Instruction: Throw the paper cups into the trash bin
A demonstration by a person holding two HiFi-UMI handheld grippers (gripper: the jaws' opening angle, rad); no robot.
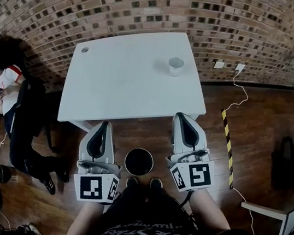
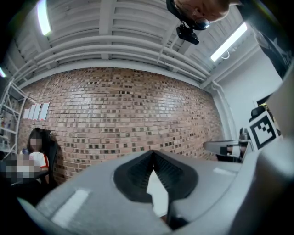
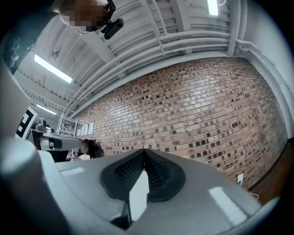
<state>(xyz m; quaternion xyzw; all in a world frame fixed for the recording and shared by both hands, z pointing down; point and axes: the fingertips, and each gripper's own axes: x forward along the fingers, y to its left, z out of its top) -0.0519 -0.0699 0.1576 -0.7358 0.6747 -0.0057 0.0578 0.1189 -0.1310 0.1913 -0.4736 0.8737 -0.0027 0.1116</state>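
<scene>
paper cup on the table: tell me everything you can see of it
The paper cup is small and pale grey-white, with a slightly wider rim. It stands upright with its mouth up; whether anything is inside cannot be told. It sits in the far right part of the white table, on the side nearest the brick wall. Only the tabletop touches it, and a faint shadow falls to its left. It shows in the head view only.

Grey plastic left gripper (image 2: 153, 152) fills the lower frame. Black ribbed pads (image 2: 134, 175) meet at the tips, nothing between. Red-brown brick wall (image 2: 128, 110) behind. Seated dark-haired person (image 2: 39, 158) at 9 o'clock. Right gripper (image 2: 213, 147) with black-and-white marker cube (image 2: 264, 131) at 3 o'clock. White ceiling light tube (image 2: 228, 42) at 1 o'clock.
</scene>
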